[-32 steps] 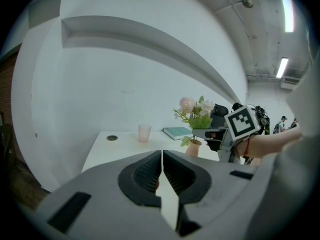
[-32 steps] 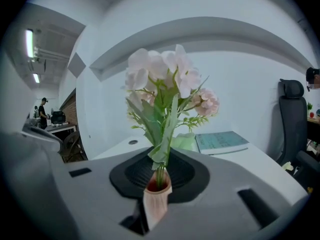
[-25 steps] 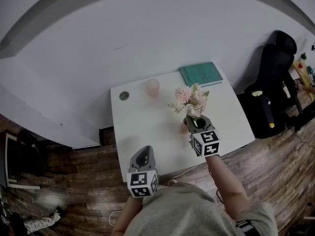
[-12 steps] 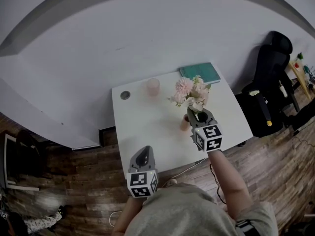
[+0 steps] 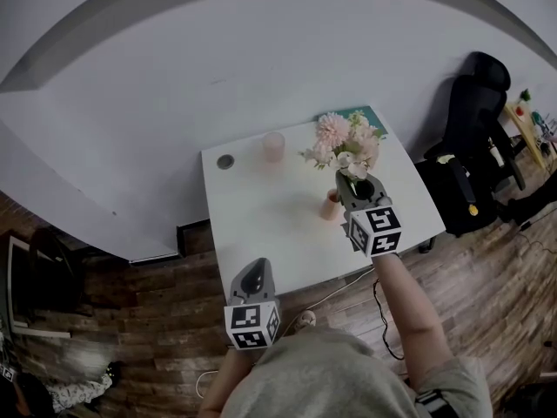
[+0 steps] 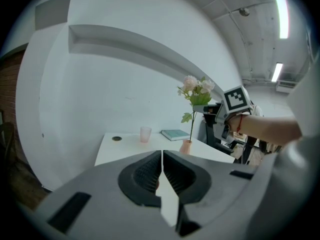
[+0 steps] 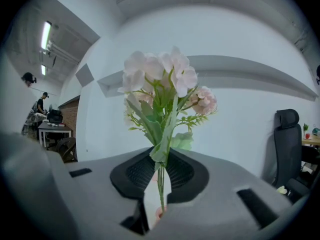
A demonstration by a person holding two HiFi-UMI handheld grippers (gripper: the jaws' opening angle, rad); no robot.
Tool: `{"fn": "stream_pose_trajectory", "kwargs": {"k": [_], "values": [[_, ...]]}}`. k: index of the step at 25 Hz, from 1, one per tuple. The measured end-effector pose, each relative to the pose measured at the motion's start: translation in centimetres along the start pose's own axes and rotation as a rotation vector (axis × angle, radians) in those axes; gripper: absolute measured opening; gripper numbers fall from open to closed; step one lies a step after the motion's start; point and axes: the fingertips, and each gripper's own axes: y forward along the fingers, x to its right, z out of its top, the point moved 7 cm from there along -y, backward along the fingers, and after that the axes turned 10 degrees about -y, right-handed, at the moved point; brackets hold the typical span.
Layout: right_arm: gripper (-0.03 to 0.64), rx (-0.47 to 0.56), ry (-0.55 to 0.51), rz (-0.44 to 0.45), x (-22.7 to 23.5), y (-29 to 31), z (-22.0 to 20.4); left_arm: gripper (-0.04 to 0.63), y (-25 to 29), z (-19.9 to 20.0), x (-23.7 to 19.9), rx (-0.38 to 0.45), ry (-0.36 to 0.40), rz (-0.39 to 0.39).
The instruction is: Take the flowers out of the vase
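Our right hand-held gripper (image 7: pixel 160 173) pinches the flowers (image 7: pixel 161 79) by the stems (image 7: pixel 161 190), whose ends reach the vase (image 5: pixel 330 207) below it. We judge dragging stems could tip the light vase; our left hand-held gripper (image 6: pixel 162 171), pressed together, steadies nothing.

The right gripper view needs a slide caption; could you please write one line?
Right gripper closed on the stems of a pink flower bunch, with the small pink vase just below.

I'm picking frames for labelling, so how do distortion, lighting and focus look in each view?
Head view: heavy fisheye bends the table; the light is flat and dim. Left gripper view: dark round vignette, strip light blown out. Right gripper view: flowers sharp and evenly lit, corners dark too.
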Motion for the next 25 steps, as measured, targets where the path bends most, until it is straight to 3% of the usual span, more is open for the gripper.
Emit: {"fn": "stream_pose_trajectory", "kwargs": {"k": [10,15,25], "values": [[0.052,0.073,-0.016,-0.018,-2.9,-4.1,3.4,0.012,-4.6,-1.3,-0.1,0.014,0.007,-0.014],[0.052,0.095,-0.024,-0.009,-7.3,-8.2,3.0,0.012,-8.9,-3.7,-1.1,0.041,0.016,-0.014],[0.052,0.065,-0.003,0.020,-9.4,-11.1,3.7,0.012,-11.1,-3.4,-0.2,0.014,0.013,-0.016]]}}
